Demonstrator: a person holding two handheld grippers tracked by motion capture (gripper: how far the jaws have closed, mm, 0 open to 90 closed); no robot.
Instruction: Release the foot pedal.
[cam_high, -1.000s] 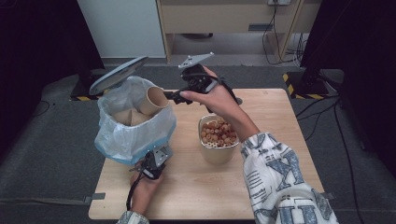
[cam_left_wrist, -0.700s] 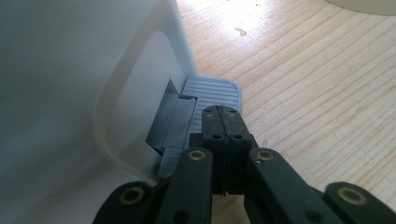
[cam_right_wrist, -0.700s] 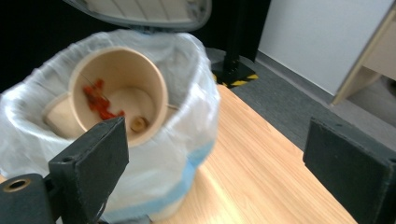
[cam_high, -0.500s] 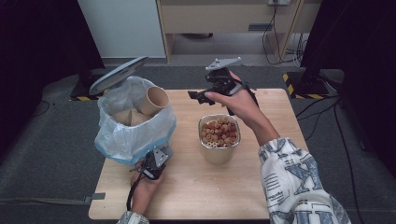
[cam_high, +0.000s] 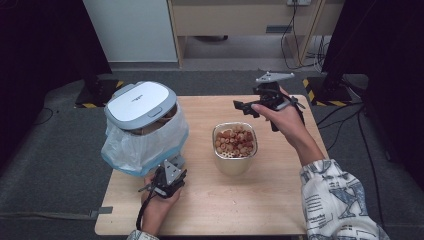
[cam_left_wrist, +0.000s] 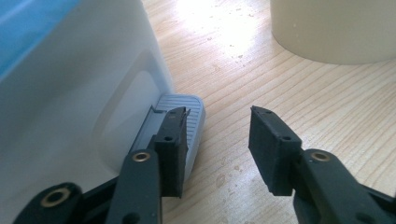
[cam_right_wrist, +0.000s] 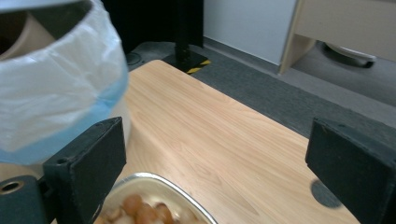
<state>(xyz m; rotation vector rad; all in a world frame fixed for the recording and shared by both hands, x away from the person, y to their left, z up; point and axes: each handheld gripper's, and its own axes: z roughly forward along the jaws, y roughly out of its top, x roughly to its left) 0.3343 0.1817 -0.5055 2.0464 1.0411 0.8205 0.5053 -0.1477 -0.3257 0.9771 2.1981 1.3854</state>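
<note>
A white pedal bin (cam_high: 142, 150) lined with a pale blue bag (cam_high: 150, 137) stands at the table's left, its grey lid (cam_high: 140, 104) lying almost flat on it. My left gripper (cam_high: 171, 174) is low at the bin's base. In the left gripper view this gripper (cam_left_wrist: 219, 119) has just been opening: its jaws stand apart, the grey pedal (cam_left_wrist: 195, 109) beside the left one and nothing pinched. My right gripper (cam_high: 244, 107) hovers open and empty, up and right of a metal cup (cam_high: 234, 164) full of brown nuts (cam_high: 235, 142).
In the right gripper view the bag (cam_right_wrist: 56, 88) bulges at the left with a cardboard roll (cam_right_wrist: 21, 32) inside the bin, and the cup's rim (cam_right_wrist: 159, 179) sits below. The wooden table (cam_high: 280, 200) ends at dark floor with cables on the right.
The bin lid has dropped from raised to nearly shut. My left jaws have opened at the pedal. My right hand has swung from the bin's mouth to the right, past the cup.
</note>
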